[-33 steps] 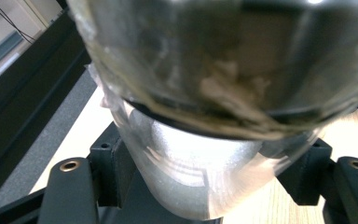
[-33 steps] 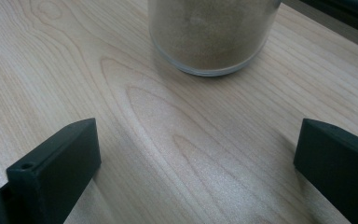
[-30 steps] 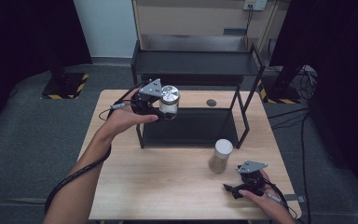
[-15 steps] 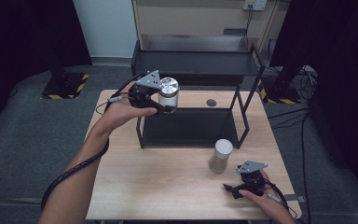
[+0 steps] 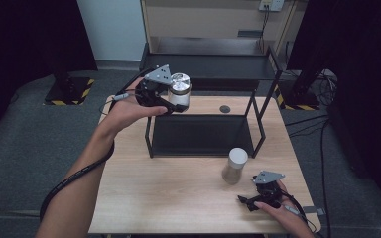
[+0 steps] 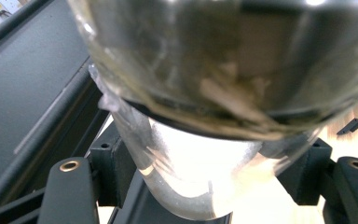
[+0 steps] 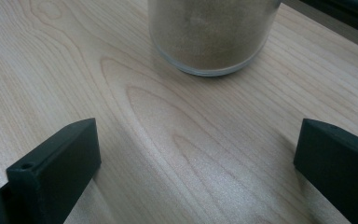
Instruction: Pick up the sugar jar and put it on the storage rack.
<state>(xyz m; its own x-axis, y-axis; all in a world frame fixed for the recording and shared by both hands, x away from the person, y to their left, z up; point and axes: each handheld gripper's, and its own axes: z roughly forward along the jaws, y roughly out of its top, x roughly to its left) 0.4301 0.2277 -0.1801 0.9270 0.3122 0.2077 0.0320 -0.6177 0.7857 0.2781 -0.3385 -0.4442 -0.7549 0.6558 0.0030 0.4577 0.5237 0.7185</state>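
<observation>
Wood-grain table (image 5: 178, 188) carries black shelf rack (image 5: 203, 134). My left hand-held gripper (image 5: 171, 101) clamps a silver-lidded jar (image 5: 180, 90); right hand-held gripper (image 5: 248, 201) rests wide near powder jar (image 5: 235, 165).

Rack (image 5: 203, 134) sits at back-centre of counter (image 5: 168, 198). L gripper (image 5: 171, 101) holds a jar (image 5: 180, 91) up over rack's back-left corner. 2nd jar (image 5: 234, 166) stands on counter just in front of rack's right end; R gripper (image 5: 248, 201) rests near it, front-right.

Open tabletop (image 5: 168, 183) before black rack (image 5: 201, 134), beside standing jar (image 5: 235, 165).
</observation>
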